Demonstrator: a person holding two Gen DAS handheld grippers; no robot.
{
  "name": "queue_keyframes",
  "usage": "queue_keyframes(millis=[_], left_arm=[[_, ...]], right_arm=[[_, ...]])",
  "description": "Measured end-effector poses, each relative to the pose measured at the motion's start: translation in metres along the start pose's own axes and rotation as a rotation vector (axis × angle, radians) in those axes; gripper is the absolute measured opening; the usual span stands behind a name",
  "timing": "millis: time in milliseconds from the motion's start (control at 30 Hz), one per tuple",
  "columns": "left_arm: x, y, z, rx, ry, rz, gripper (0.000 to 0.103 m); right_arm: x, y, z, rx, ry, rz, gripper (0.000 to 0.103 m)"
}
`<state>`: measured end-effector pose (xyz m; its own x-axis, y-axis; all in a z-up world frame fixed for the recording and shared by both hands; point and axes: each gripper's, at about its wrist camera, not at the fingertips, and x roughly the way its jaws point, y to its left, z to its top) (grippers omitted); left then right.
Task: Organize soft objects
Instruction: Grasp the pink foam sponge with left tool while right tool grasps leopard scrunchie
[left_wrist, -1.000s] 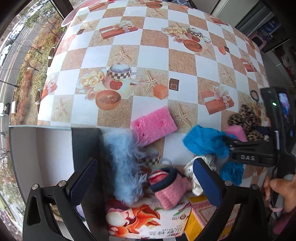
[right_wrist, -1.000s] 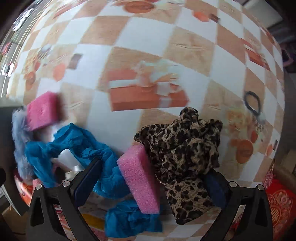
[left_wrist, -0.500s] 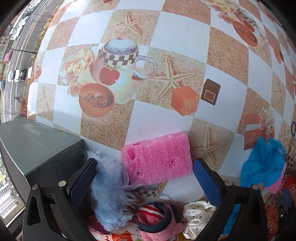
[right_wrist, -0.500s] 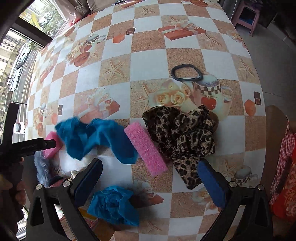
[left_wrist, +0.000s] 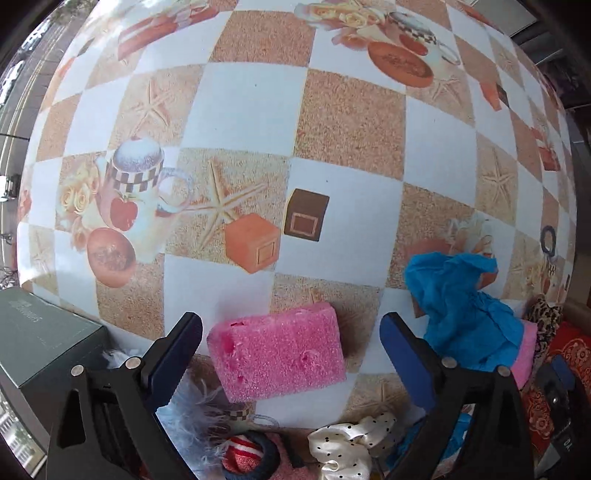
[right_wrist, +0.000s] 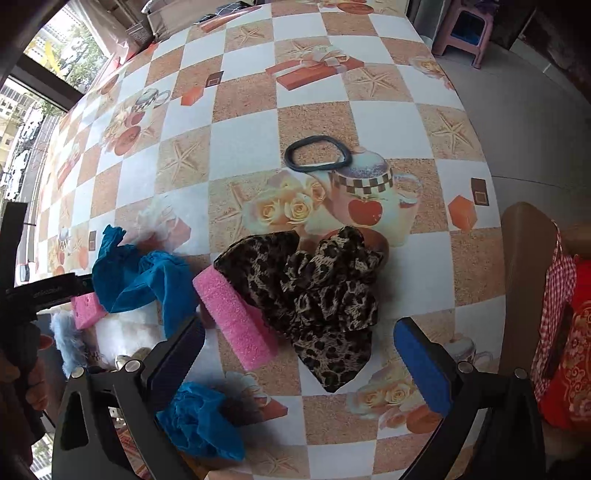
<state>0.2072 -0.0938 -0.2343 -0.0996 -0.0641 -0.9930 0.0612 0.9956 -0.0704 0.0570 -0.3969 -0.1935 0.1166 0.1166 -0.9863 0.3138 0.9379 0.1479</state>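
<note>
**Left gripper lined up on the pink sponge**

The left gripper (left_wrist: 291, 343) is spread wide, with the sponge (left_wrist: 277, 356) lying on the tabletop (left_wrist: 251, 107) between its two blue pads and clear of both. The step in hand looks like a grasp on this sponge. To do it well, I would lower until the pads flank the short ends, keep the sponge centred so both pads meet it together, and close only until the foam gives a little; squeeze too hard and it will bulge and may twist out on lifting. The fluffy blue piece (left_wrist: 192, 417) and the dotted scrunchie (left_wrist: 347, 443) lie just below the sponge in the left view, so the approach should come straight down to avoid snagging them. The grey box (left_wrist: 44, 343) at the left edge seems a likely place for sorted things, though that is a guess.

The sponge is a bright pink block, coarse-pored, with a few pits in its near face, and it lies flat and slightly skewed. It will be light and springy.

The right gripper (right_wrist: 299, 354) is also wide and holds nothing. It hovers over a second sponge (right_wrist: 236, 321) that touches the leopard cloth (right_wrist: 314, 288), with blue cloth (right_wrist: 140, 277) to the left and a hair tie (right_wrist: 317, 153) well apart beyond.
</note>
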Motion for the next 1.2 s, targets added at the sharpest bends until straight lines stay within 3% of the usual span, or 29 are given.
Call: queue_keyframes(millis=[167,233,367,467,533,633,800,933,1200], left_arm=[[-0.007,0.024,0.000,-0.058,0.024,-0.008,0.098],[-0.004,0.029,-0.002,-0.052,0.039,0.033,0.098],[0.005,0.026,-0.008,-0.050,0.050,0.061,0.098],[0.010,0.008,-0.003,-0.012,0.058,0.078,0.099],[0.011,-0.004,-0.001,0.018,0.047,0.055,0.098],[0.003,-0.009,0.005,0.022,0.015,0.044,0.098],[-0.021,0.005,0.004,0.082,-0.052,0.109,0.099],[-0.027,0.011,0.003,0.139,-0.083,0.159,0.099],[0.006,0.007,0.000,0.120,-0.017,0.185,0.099]], right_arm=[[0.012,-0.029,0.020,0.192,0.021,0.096,0.103],[0.025,-0.034,0.026,0.238,0.050,0.104,0.103],[0.045,-0.038,0.027,0.189,0.088,-0.055,0.103],[0.043,-0.063,0.013,0.211,0.090,-0.162,0.103],[0.037,-0.090,0.004,0.296,0.088,-0.144,0.103],[0.028,-0.110,-0.002,0.376,0.061,-0.038,0.103],[0.015,-0.107,0.000,0.329,0.022,0.005,0.103],[0.026,-0.094,0.009,0.310,0.050,-0.068,0.103],[0.041,-0.083,0.010,0.261,0.068,-0.141,0.103]])
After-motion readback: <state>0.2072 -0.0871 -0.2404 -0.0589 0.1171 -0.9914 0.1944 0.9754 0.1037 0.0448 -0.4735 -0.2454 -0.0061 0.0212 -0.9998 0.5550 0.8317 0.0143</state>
